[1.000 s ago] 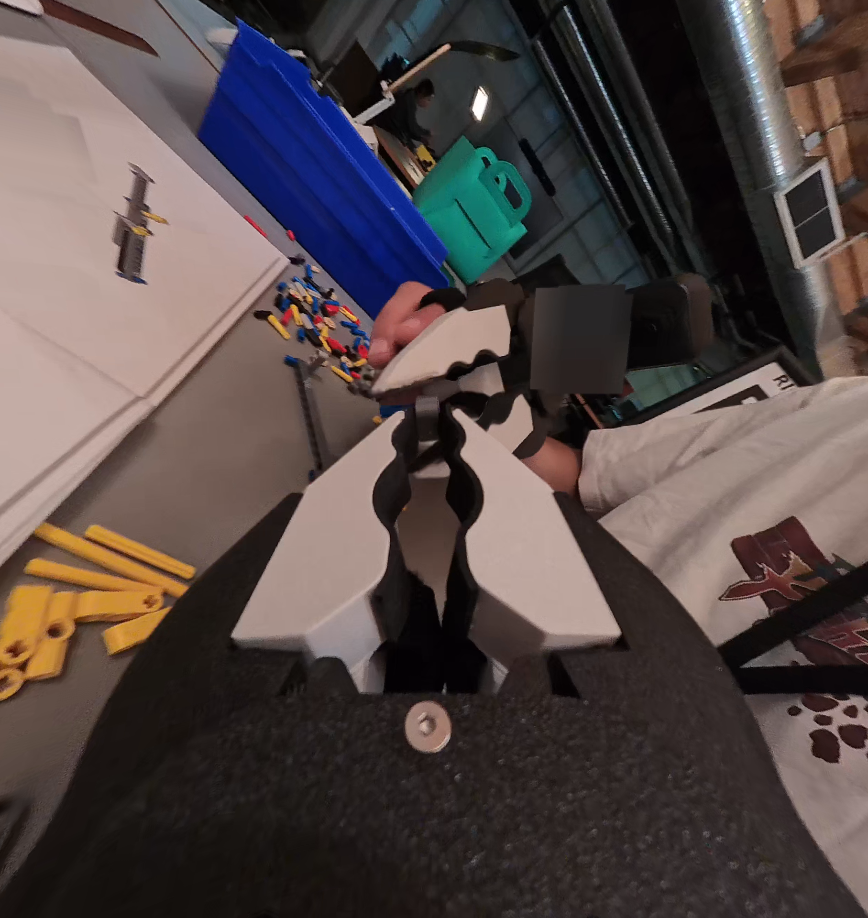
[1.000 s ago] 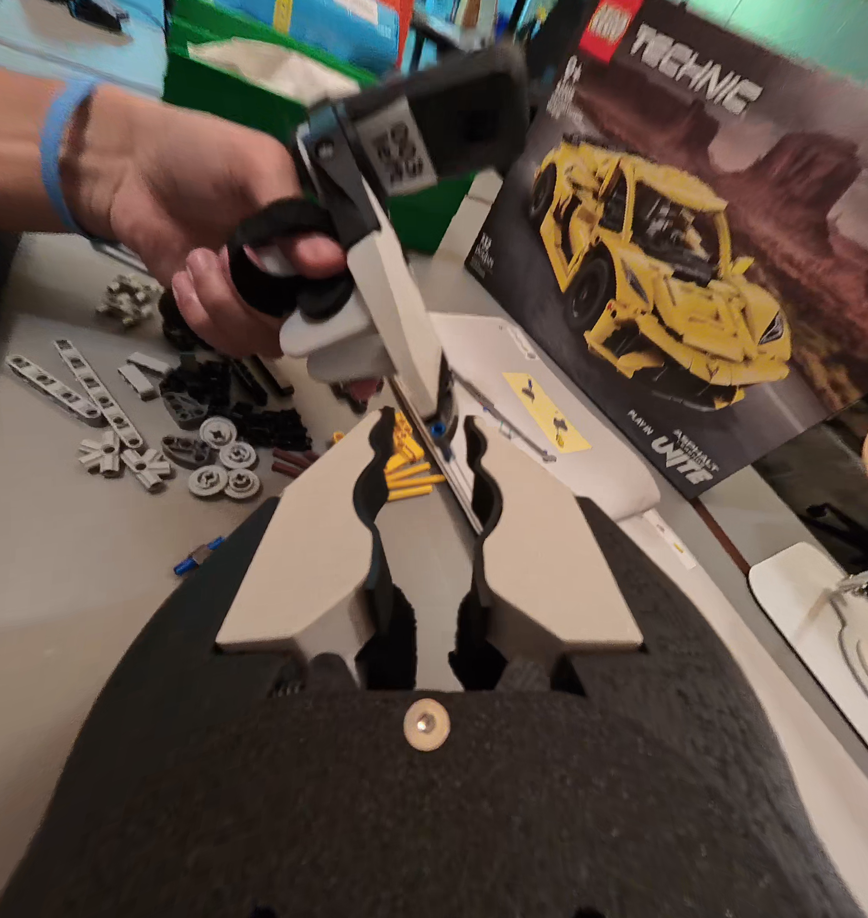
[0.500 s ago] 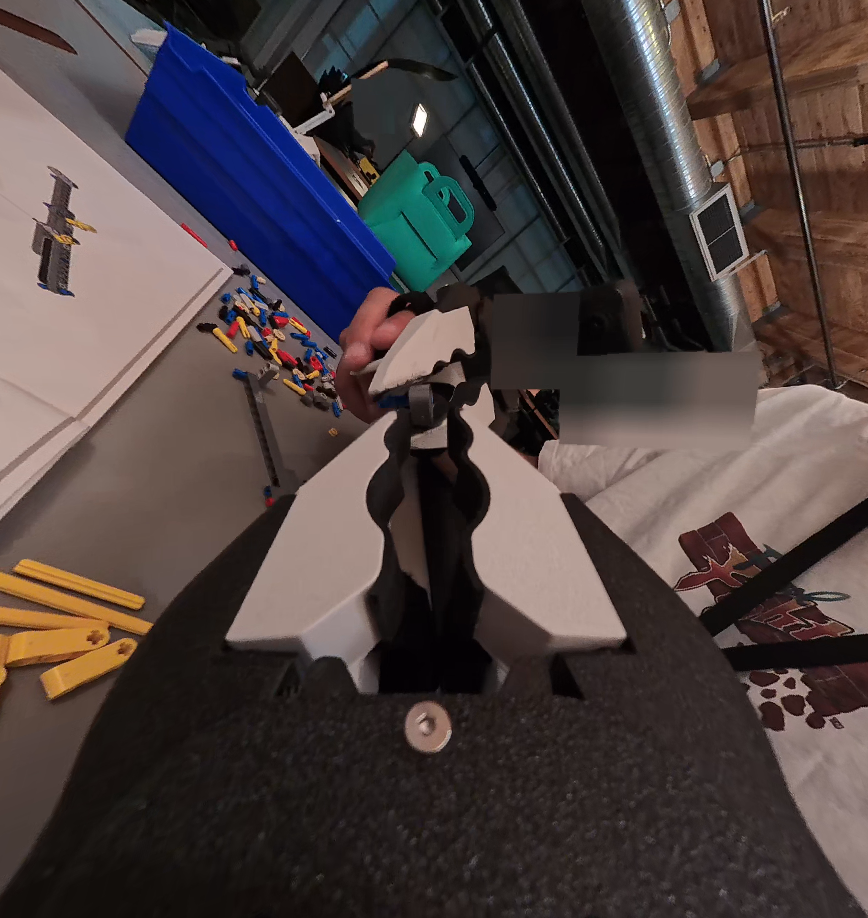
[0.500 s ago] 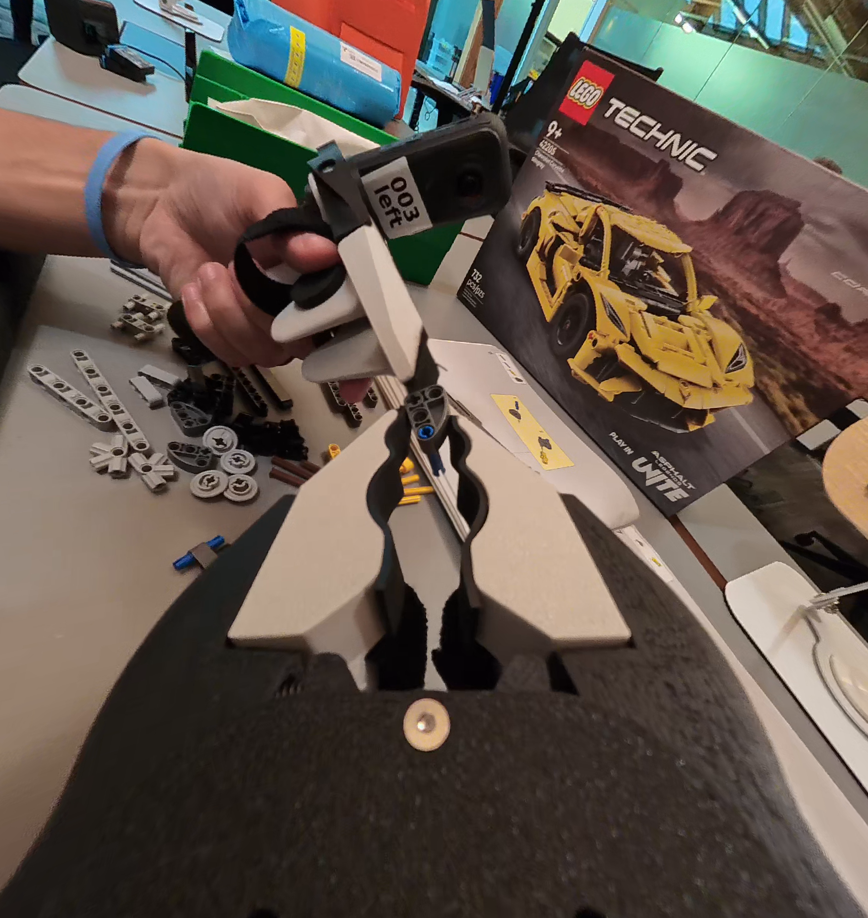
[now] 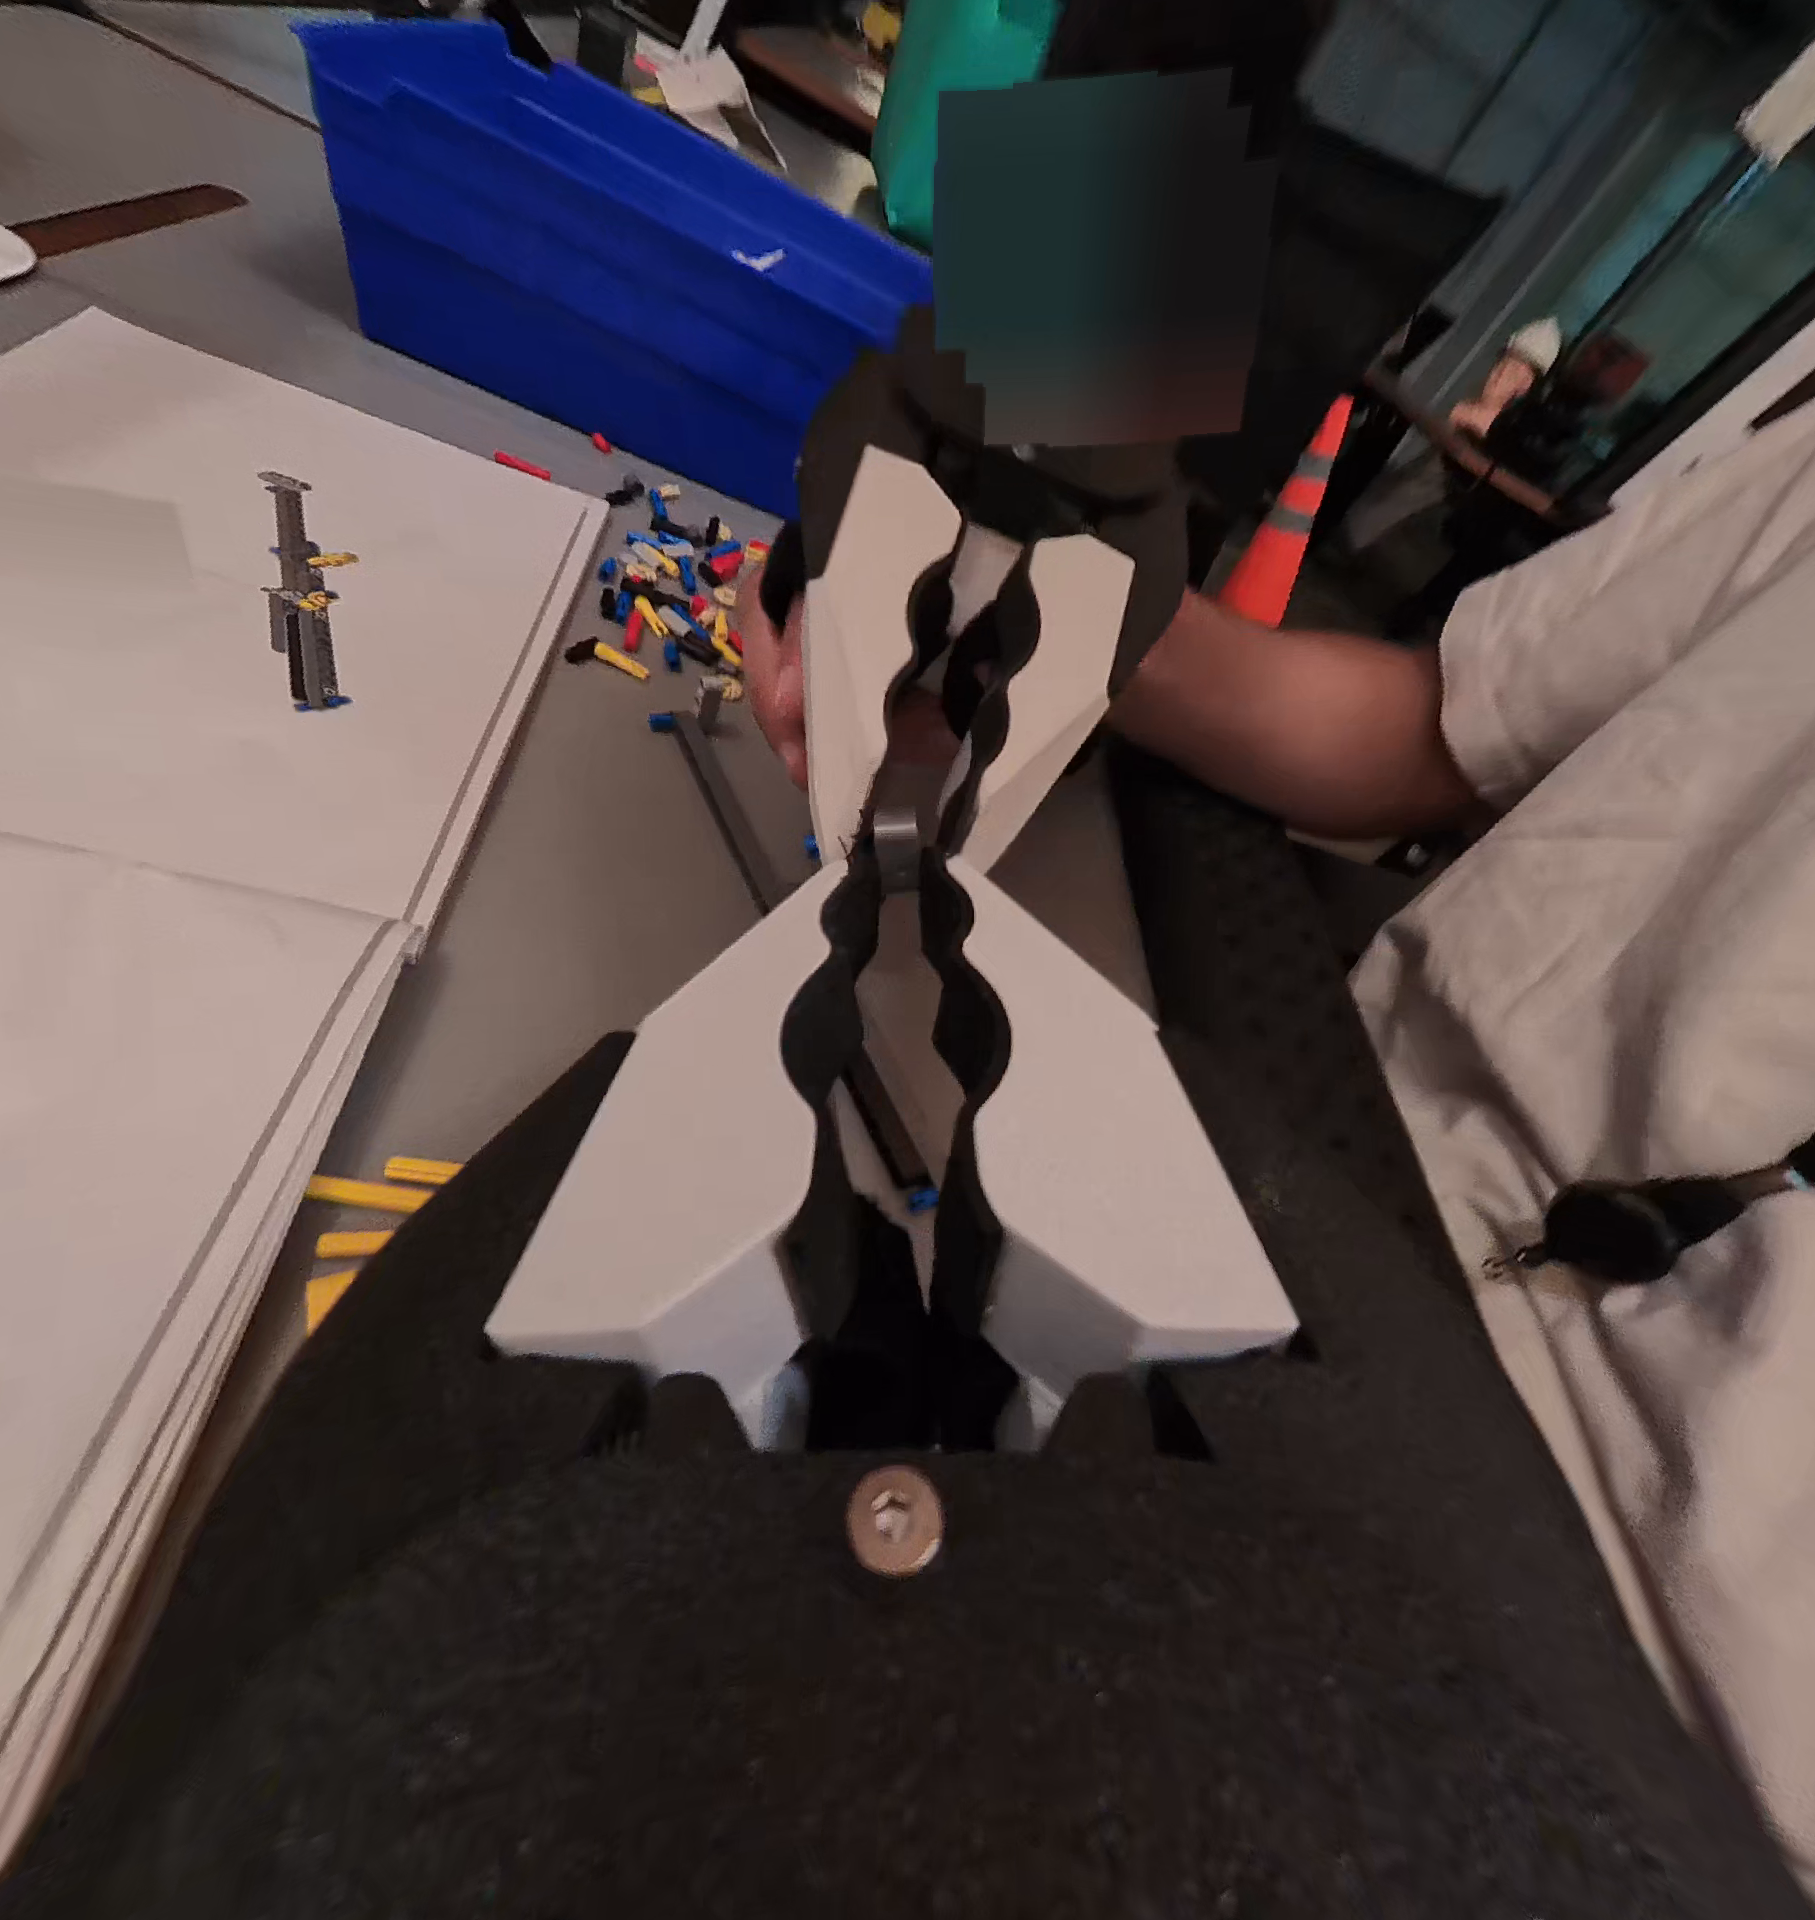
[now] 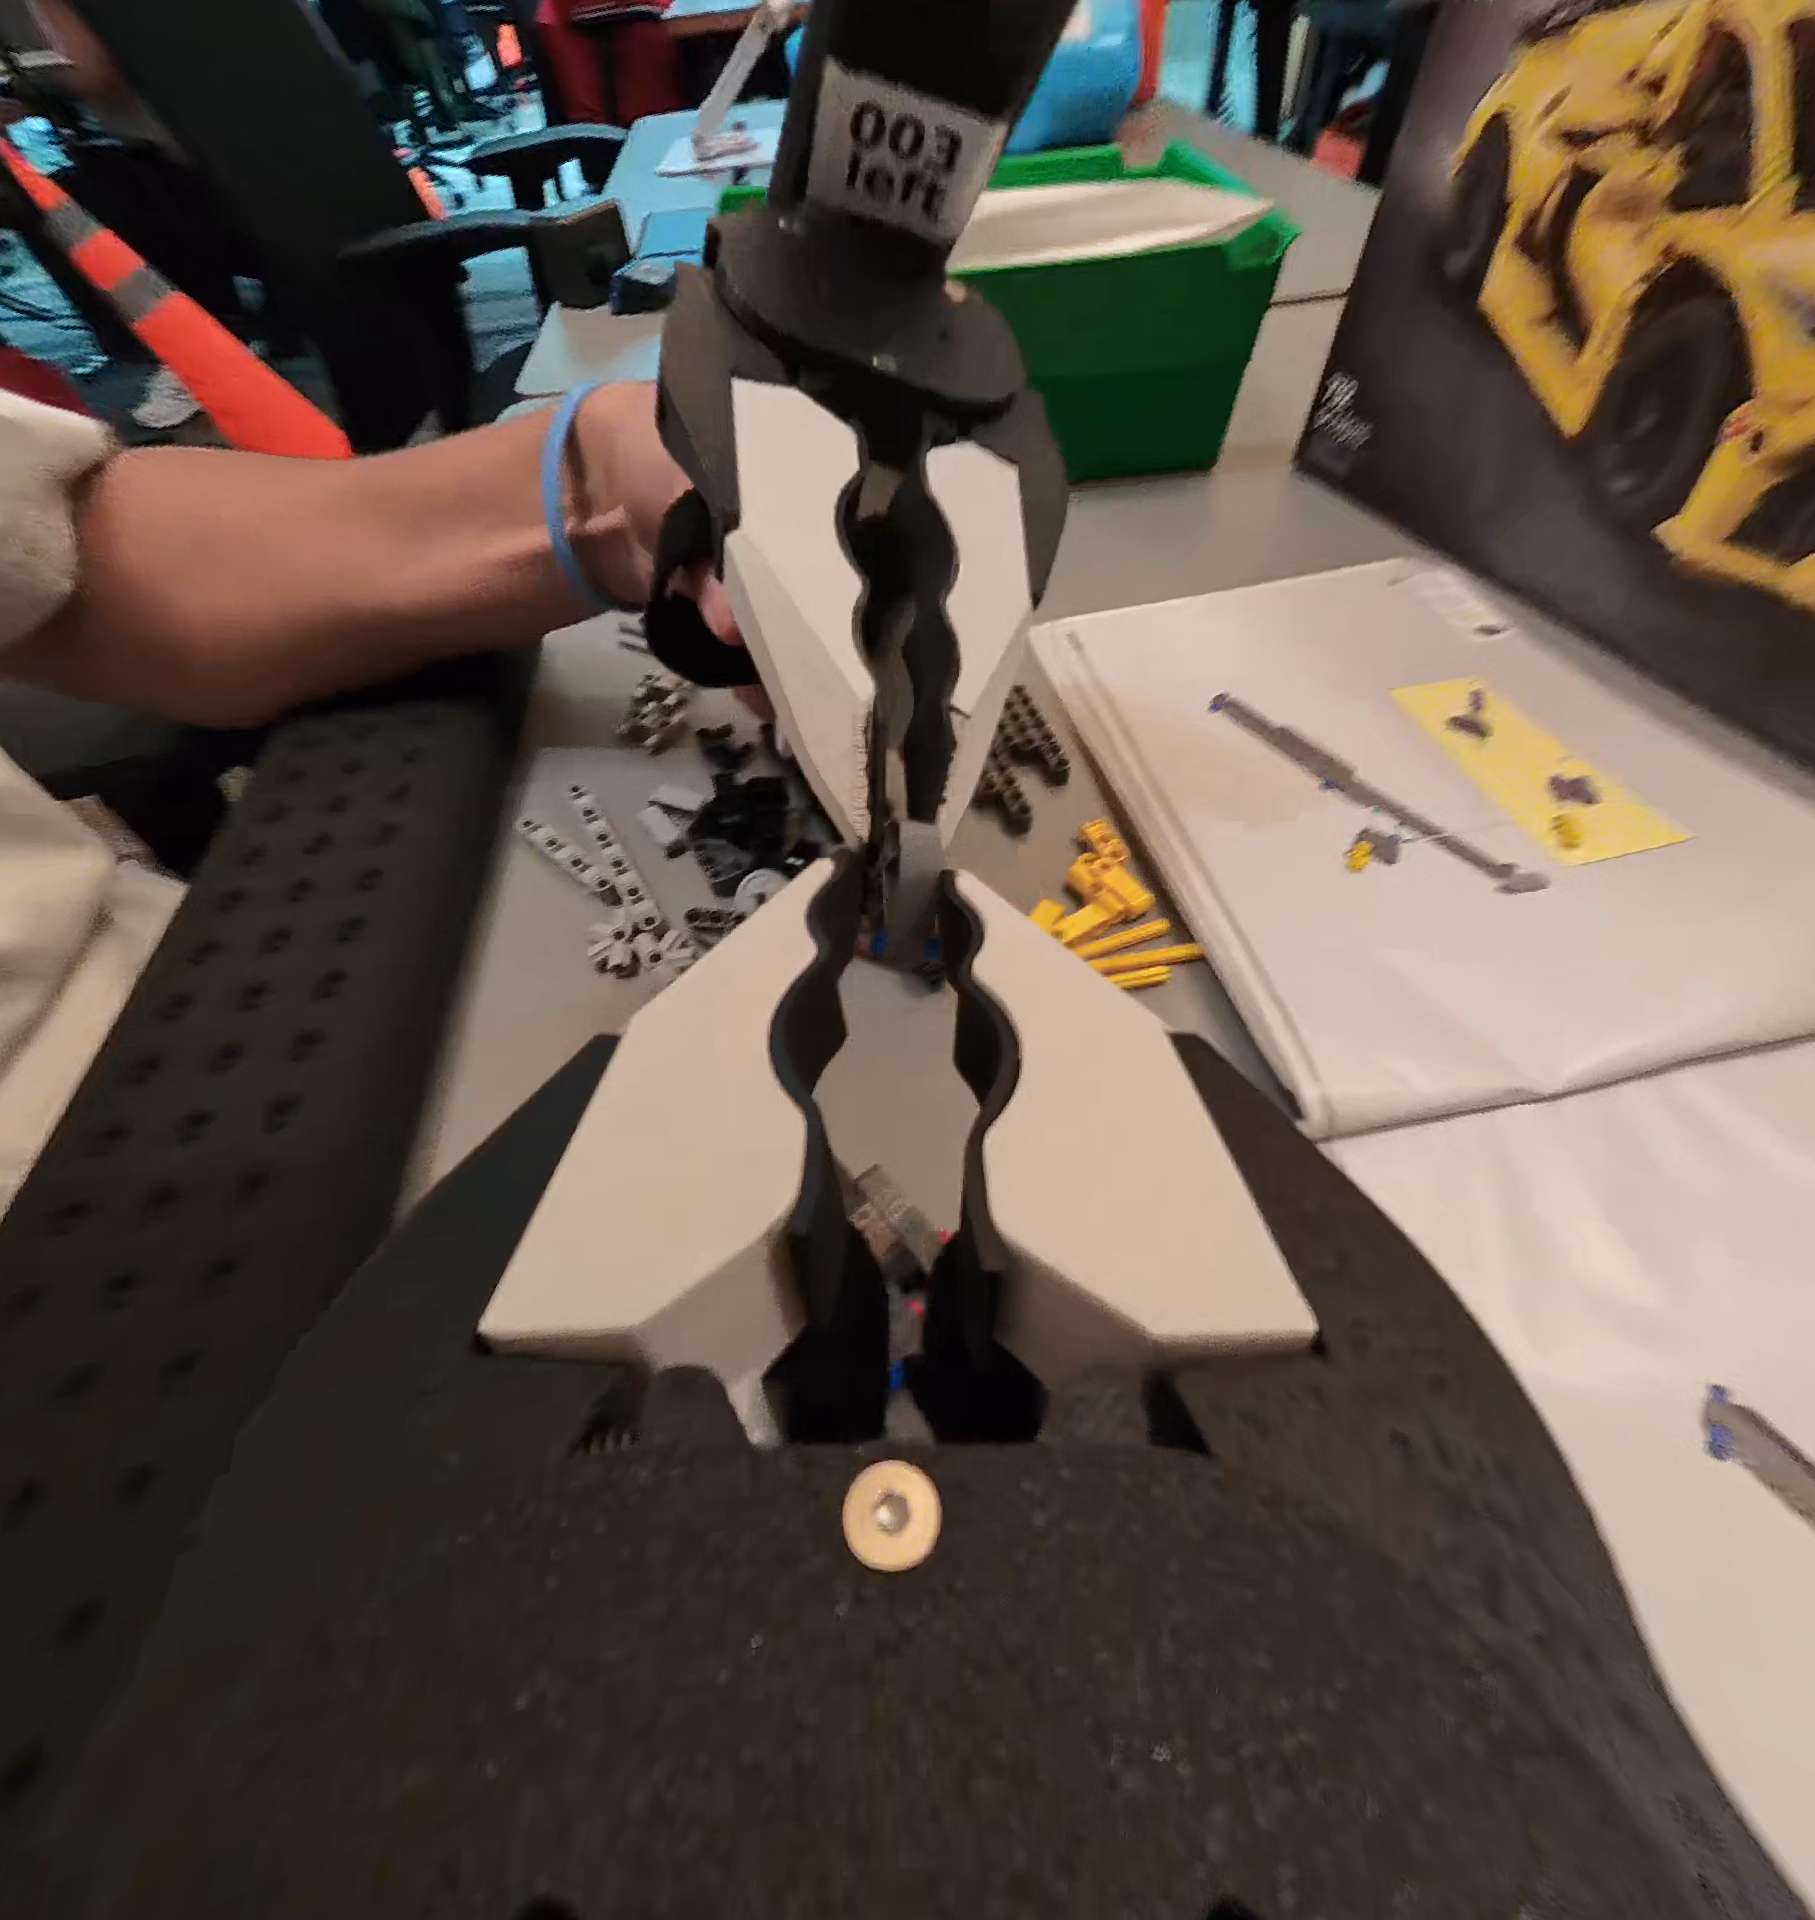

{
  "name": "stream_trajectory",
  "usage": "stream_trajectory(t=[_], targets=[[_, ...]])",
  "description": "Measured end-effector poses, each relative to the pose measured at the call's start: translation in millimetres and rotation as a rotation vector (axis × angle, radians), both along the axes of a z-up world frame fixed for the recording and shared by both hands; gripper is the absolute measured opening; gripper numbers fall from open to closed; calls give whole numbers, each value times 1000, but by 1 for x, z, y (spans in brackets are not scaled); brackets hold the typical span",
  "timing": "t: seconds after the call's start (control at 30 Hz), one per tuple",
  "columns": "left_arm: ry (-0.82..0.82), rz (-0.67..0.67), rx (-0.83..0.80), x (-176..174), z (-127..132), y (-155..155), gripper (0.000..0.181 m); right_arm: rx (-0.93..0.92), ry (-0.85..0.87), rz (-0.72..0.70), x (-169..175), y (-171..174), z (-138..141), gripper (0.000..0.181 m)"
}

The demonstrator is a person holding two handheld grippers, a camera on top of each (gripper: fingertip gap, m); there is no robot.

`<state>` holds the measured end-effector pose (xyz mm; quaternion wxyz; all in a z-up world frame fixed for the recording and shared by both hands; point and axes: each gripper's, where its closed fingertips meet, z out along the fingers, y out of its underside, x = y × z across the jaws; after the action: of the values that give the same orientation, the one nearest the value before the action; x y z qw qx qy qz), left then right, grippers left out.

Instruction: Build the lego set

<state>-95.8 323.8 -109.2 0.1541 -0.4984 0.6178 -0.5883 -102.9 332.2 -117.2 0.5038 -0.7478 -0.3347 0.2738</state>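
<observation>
Both grippers swung round since the earlier frames to meet tip to tip above the table, left gripper (image 5: 895, 868) pinching a small grey piece (image 5: 895, 844), right gripper (image 6: 898, 902) pinching its other end, loose parts (image 5: 674, 597) beyond.

We see matt, smooth grey plastic on the left gripper (image 5: 898, 883), grainy black foam round its body, a bright metal screw (image 5: 894, 1522), a glossy blue plastic bin (image 5: 591, 260), matt white paper booklet (image 5: 155, 644) and creased cloth sleeve (image 5: 1609, 644).
</observation>
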Motion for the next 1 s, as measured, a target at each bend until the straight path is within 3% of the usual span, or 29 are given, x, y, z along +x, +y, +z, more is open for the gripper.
stream_trajectory(t=[0.17, 0.33, 0.5, 0.63, 0.8, 0.93, 1.0], targets=[[31, -79, 215, -8, -19, -14, 6, -139, -22, 124, -6, -19, -21, 8], [37, -106, 259, -8, -26, -20, 6, -178, -52, 152, -7, -24, -29, 8], [-24, -34, 260, 0, -15, -12, 6, -124, -26, 116, 3, -16, -18, 7], [9, 65, 311, 6, -20, 0, 20, -63, -113, -55, 46, 0, -17, 7], [89, 76, 271, 9, -30, -42, 23, 40, -149, -404, 119, 30, -6, 7], [234, 143, 307, 25, -59, -66, 18, 49, -106, -515, 144, 38, -3, 7], [385, 210, 344, 32, -80, -63, 19, 72, -93, -554, 150, 40, 0, 7]])
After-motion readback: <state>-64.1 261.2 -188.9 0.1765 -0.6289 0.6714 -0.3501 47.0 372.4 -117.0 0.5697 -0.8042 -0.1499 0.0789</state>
